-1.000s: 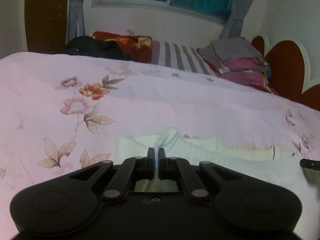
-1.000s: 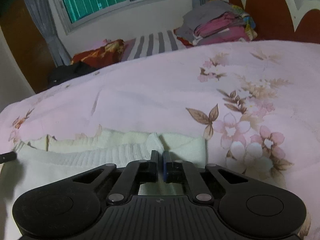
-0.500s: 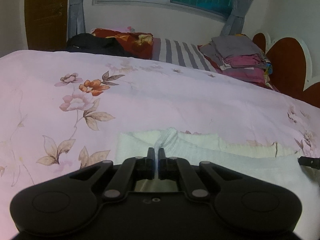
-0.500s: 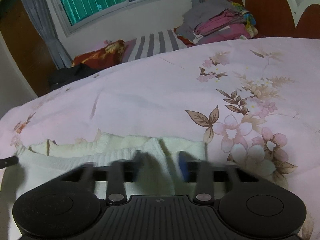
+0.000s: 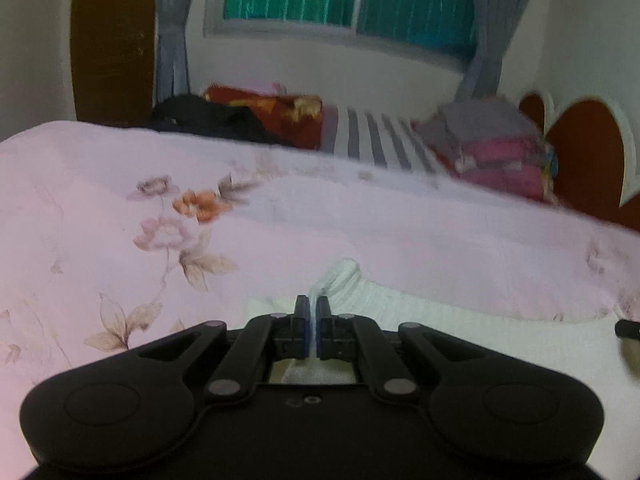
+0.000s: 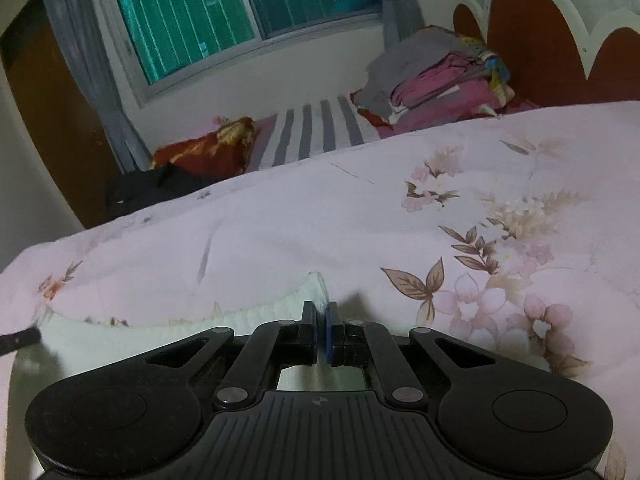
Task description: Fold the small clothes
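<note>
A small white knit garment (image 5: 440, 320) lies across the near part of a pink floral bedspread (image 5: 120, 208). My left gripper (image 5: 313, 300) is shut on a bunched fold at the garment's left end, which pokes up between the pads. In the right wrist view the same white garment (image 6: 248, 316) stretches leftward, and my right gripper (image 6: 321, 306) is shut on its raised right corner. The tip of the other gripper shows at each view's edge.
At the far side of the bed lie a stack of folded grey and pink clothes (image 6: 436, 80), a striped pillow (image 6: 312, 132), a red patterned cushion (image 6: 208, 148) and a dark bundle (image 5: 208, 120). A red and white headboard (image 6: 560, 40) stands right, a window behind.
The right gripper opened briefly and shut again on the garment's corner, which now stands lifted. The garment's far layer has dropped out of sight. The left gripper kept its hold.
</note>
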### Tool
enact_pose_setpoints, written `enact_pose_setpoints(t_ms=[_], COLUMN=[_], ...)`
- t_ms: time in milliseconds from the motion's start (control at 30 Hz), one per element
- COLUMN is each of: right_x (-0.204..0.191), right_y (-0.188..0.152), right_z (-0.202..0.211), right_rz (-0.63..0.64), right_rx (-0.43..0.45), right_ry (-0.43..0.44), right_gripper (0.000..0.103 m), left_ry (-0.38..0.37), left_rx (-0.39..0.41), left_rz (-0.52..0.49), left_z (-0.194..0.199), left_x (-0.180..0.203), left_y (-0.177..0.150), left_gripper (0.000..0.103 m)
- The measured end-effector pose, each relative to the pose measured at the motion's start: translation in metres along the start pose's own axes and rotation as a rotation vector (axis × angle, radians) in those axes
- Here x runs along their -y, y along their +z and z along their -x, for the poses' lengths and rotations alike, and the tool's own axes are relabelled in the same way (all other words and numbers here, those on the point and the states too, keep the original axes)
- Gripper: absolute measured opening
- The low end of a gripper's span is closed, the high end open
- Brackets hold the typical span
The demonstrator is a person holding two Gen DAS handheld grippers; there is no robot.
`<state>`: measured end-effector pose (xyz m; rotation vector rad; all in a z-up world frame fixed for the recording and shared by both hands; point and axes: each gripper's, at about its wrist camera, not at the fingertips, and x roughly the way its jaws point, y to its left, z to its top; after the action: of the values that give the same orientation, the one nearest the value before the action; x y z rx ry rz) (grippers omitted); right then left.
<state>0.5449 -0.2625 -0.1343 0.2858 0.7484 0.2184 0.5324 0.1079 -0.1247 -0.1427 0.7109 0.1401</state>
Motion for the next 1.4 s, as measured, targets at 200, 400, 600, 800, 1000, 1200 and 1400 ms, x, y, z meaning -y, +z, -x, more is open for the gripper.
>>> enact_pose_setpoints(t_ms=[200,400,600,800,1000,1200,1400], right_x=[0.006,0.005,-0.012,-0.034,-0.063,-0.087,-0.086], right_y=[-0.013,-0.008,-0.015,-0.031,-0.044,-0.063,-0.083], right_z=[-0.017,0.004,0.027,0.039,0.046,0.045,0.047], right_rz=[-0.012,-0.016,0.024,0.036,0.08,0.123,0.146], right_rx=[-0.075,-0.011,0.002,-0.032,-0.042,-0.077,-0.103], right_ry=[-0.034,-0.067,-0.049,-0.004,0.041,0.082,0.062], right_gripper=[0.004,0.046,0.046,0.046,0.046,0.046,0.046], left_ry=[0.033,0.029,0.002,-0.037,-0.077,-0.076,-0.028], left_rx=[-0.067,-0.069,-0.072,-0.071,-0.087,-0.124,-0.117], left_rz=[-0.056,-0.031,-0.059,-0.108,-0.144,-0.167,-0.196], left_z=[-0.011,0.003,0.026,0.048,0.056,0.056,0.056], left_x=[-0.001,-0.008,-0.001,0.017,0.036,0.042,0.032], left_y=[-0.013,-0.009,-0.015,-0.025,-0.036,-0.054,-0.068], left_gripper=[0.011,0.024,0.031,0.035,0.038,0.039,0.041])
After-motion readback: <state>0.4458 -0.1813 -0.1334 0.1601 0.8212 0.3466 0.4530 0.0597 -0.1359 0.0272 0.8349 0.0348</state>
